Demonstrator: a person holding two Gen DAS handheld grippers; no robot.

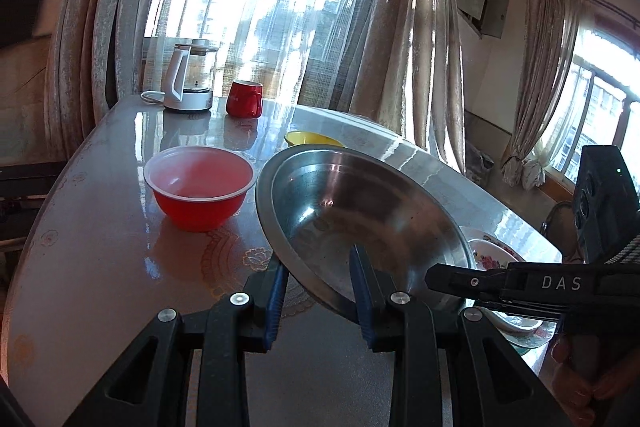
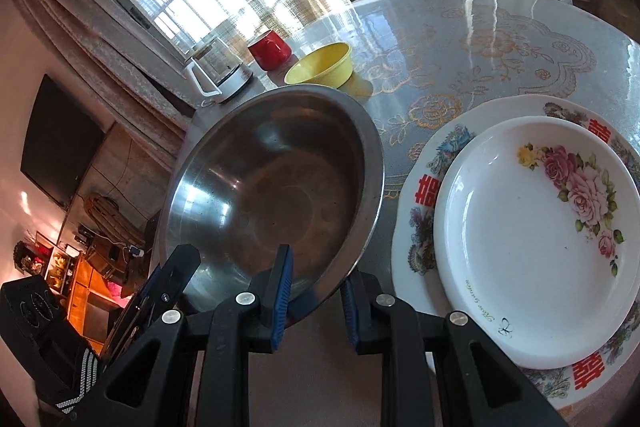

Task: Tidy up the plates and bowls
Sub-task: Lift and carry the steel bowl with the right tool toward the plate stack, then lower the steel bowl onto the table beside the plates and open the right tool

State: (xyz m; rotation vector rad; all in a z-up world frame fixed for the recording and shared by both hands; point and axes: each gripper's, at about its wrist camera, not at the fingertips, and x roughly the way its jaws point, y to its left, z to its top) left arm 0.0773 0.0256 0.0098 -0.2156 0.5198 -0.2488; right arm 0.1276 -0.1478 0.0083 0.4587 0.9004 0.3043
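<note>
A steel bowl (image 1: 360, 211) is tilted above the table, and both grippers pinch its near rim. My left gripper (image 1: 318, 291) is shut on the rim, and so is my right gripper (image 2: 314, 297), which also shows in the left wrist view (image 1: 480, 281). The steel bowl (image 2: 272, 203) fills the middle of the right wrist view. To its right, a white rose dish (image 2: 532, 247) lies stacked on a larger patterned plate (image 2: 420, 187). A red plastic bowl (image 1: 199, 191) stands left of the steel bowl. A yellow bowl (image 2: 320, 65) stands behind it.
A glass kettle (image 1: 190, 77) and a red mug (image 1: 244, 99) stand at the table's far edge by the curtained window. The round table (image 1: 100, 247) has a glossy floral cover. A dark screen (image 2: 60, 143) hangs on the wall at left.
</note>
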